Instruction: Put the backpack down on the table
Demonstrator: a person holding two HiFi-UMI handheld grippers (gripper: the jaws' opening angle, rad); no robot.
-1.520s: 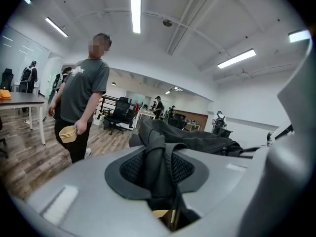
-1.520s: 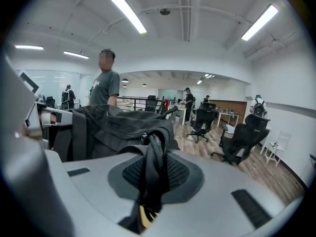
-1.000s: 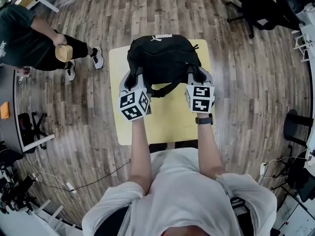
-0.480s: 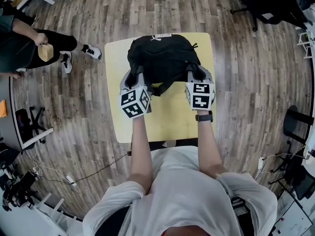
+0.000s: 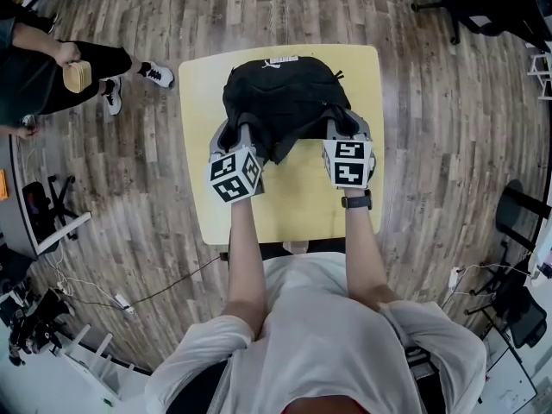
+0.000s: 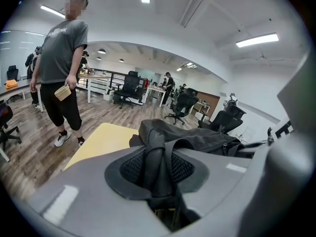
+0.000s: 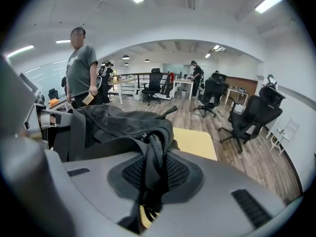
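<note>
The black backpack (image 5: 285, 102) is over the far half of the yellow table (image 5: 302, 205). At its near side, the left gripper (image 5: 240, 130) and right gripper (image 5: 340, 126) each clamp a bunched strap between narrow jaws.

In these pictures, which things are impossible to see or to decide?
- Head view: whether the backpack touches the table; its own bulk hides its underside.
- Head view: the tips of the fingers of the left gripper and right gripper; the marker cubes and the backpack cover them.
- Head view: print on the backpack's white label; too small.
- Left gripper view: what the tan object held by the bystander is; too small.
</note>
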